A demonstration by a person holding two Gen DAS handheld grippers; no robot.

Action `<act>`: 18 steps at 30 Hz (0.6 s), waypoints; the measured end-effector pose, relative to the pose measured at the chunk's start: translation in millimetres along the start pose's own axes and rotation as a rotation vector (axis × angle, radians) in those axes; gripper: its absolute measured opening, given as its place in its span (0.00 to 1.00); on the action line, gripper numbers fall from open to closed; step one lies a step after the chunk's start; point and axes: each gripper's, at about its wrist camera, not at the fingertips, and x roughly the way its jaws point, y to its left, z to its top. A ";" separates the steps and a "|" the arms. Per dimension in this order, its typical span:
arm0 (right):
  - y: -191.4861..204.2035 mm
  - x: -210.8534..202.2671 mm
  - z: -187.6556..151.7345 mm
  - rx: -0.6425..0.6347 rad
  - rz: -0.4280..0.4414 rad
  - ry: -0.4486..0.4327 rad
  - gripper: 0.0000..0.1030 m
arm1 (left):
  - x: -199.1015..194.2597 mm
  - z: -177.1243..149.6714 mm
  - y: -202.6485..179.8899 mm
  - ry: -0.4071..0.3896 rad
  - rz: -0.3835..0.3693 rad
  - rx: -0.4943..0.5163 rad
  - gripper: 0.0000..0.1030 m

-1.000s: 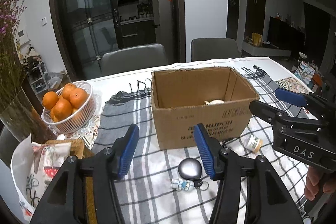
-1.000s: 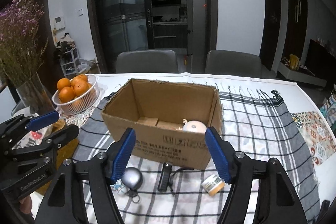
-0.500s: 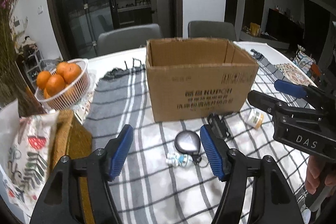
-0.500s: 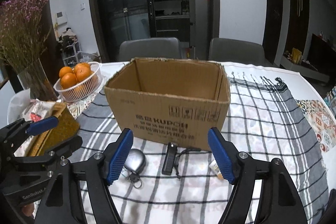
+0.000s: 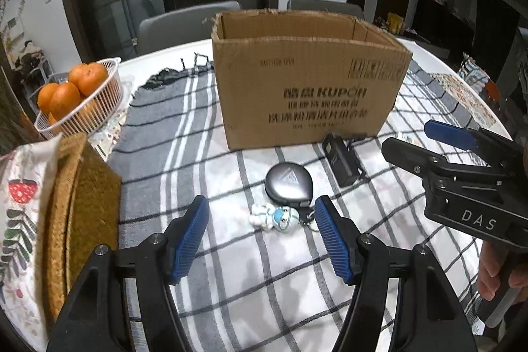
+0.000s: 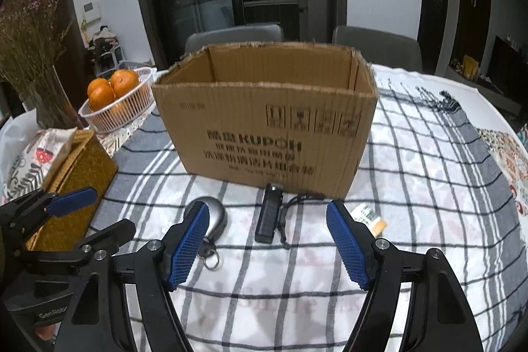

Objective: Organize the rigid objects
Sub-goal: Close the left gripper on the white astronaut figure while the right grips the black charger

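One cardboard box (image 5: 307, 81) beyond both tongs; one grey oval case (image 5: 288, 183), one astronaut figurine (image 5: 275, 217) ahead of the left tongs; one black device (image 6: 270, 216), one small bottle (image 6: 368, 216) by the right tongs; one basket (image 6: 115, 114), three oranges (image 6: 123, 83) visible; two chairs (image 6: 231, 37)

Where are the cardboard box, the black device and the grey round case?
cardboard box (image 5: 310, 94), left wrist view, printed front wall.
black device (image 6: 269, 218), right wrist view, middle of body.
grey round case (image 5: 288, 183), left wrist view, top centre.

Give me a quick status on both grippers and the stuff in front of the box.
Left hand-held gripper open, empty, above astronaut keychain. Right hand-held gripper open, empty, over black device. Cardboard box behind them, nothing blocking.
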 end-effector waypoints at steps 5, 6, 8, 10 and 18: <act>-4.1 13.6 -8.3 0.015 0.003 0.035 0.72 | 14.2 -5.0 -2.6 0.038 -0.014 0.009 0.64; -4.7 16.2 -9.7 0.017 0.002 0.039 0.72 | 17.0 -5.5 -2.6 0.043 -0.017 0.009 0.64; -6.1 21.8 -12.8 0.019 0.003 0.052 0.72 | 23.3 -7.7 -3.0 0.057 -0.024 0.011 0.64; -7.4 26.8 -15.4 0.022 0.006 0.058 0.72 | 28.8 -8.6 -2.8 0.066 -0.027 0.014 0.64; -11.8 47.5 -24.1 0.035 0.013 0.103 0.72 | 50.2 -13.5 -4.1 0.096 -0.068 0.028 0.64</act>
